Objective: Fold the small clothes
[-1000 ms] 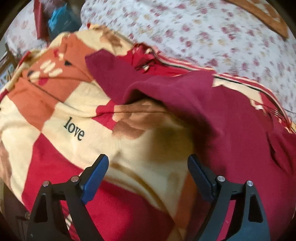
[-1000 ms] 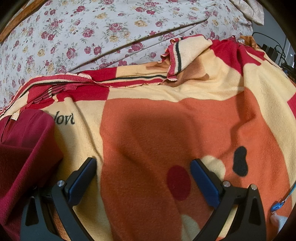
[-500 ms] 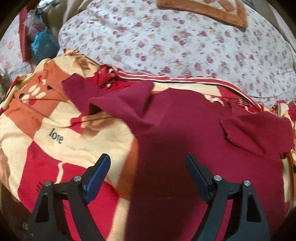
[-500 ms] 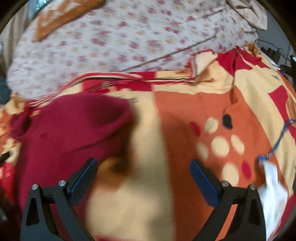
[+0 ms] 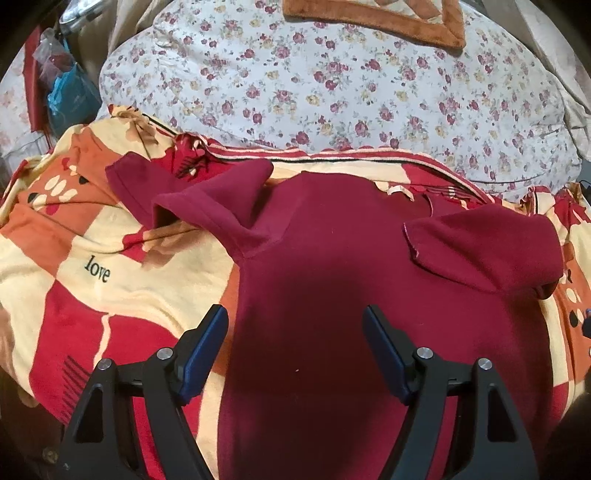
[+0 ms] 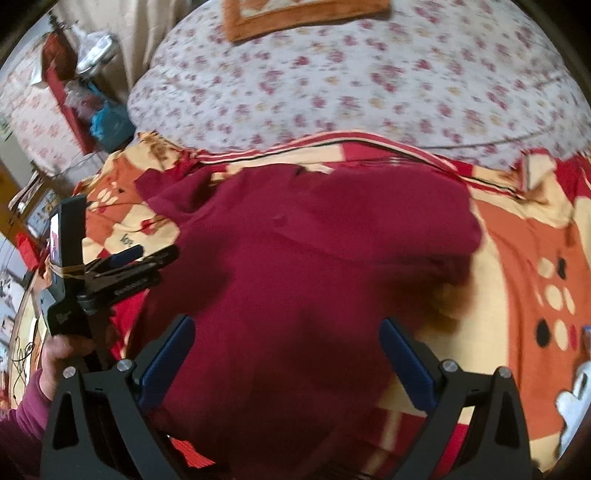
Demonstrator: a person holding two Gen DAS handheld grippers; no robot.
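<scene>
A dark red short-sleeved shirt (image 5: 332, 295) lies spread on a patterned blanket (image 5: 129, 280). Its left sleeve (image 5: 221, 210) stands rumpled, and its right sleeve (image 5: 484, 247) is folded in over the body. My left gripper (image 5: 295, 325) hovers above the shirt's left side. Its jaws are closing, with nothing pressed between them. In the right wrist view the shirt (image 6: 295, 258) is blurred, and my right gripper (image 6: 286, 328) hangs wide open over its lower part, holding nothing. The left gripper (image 6: 155, 254) shows there at the left, held by a hand (image 6: 62, 350).
A flowered white duvet (image 5: 332, 85) bulges behind the blanket, with a brown-edged cushion (image 5: 373, 18) on top. Bags and clutter (image 5: 62, 88) sit beyond the bed's far left. A white cloth (image 6: 572, 402) lies at the blanket's right edge.
Both grippers have risen and drawn back, so the whole shirt now shows. The right one has swung left from bare blanket to over the shirt. The left jaws have narrowed a little.
</scene>
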